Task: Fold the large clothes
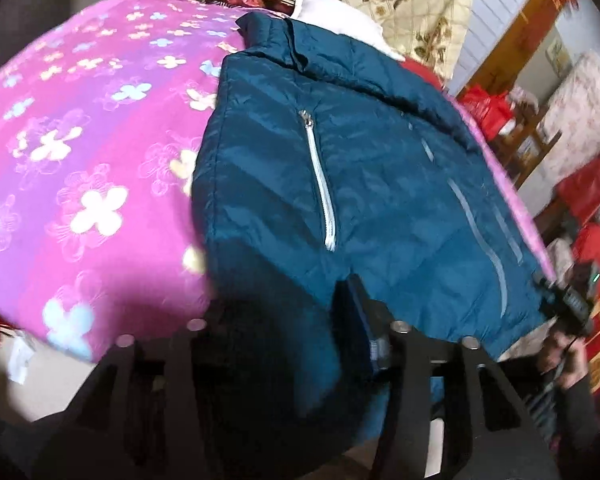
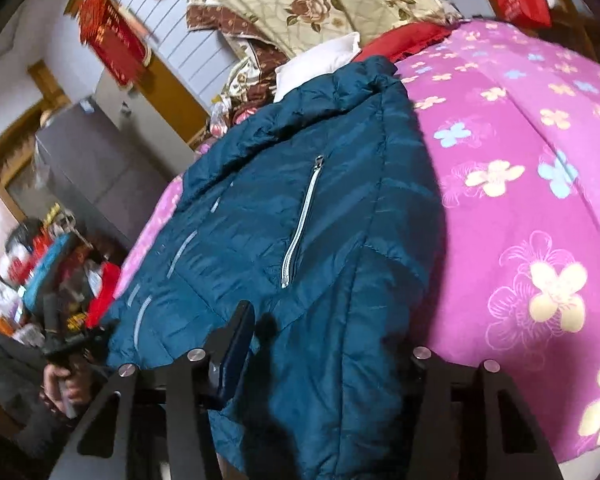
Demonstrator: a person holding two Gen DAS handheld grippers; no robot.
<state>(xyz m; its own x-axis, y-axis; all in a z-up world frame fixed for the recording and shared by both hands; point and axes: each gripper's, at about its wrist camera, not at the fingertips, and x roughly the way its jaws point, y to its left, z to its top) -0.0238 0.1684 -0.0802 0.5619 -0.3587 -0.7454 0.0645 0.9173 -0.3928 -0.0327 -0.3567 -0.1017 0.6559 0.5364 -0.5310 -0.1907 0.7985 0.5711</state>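
Note:
A dark teal padded jacket with white pocket zips lies spread on a bed, collar at the far end; it also shows in the right wrist view. My left gripper is at the jacket's near hem. Its right finger shows; jacket fabric lies between the fingers and hides the left one. My right gripper is at the near hem too. Its left finger shows and fabric covers the right one. Each gripper appears small in the other's view, the right and the left.
The bed has a pink and purple flowered cover. A white pillow and floral quilts are piled at the head. Red bags and cluttered furniture stand beside the bed. A grey cabinet stands nearby.

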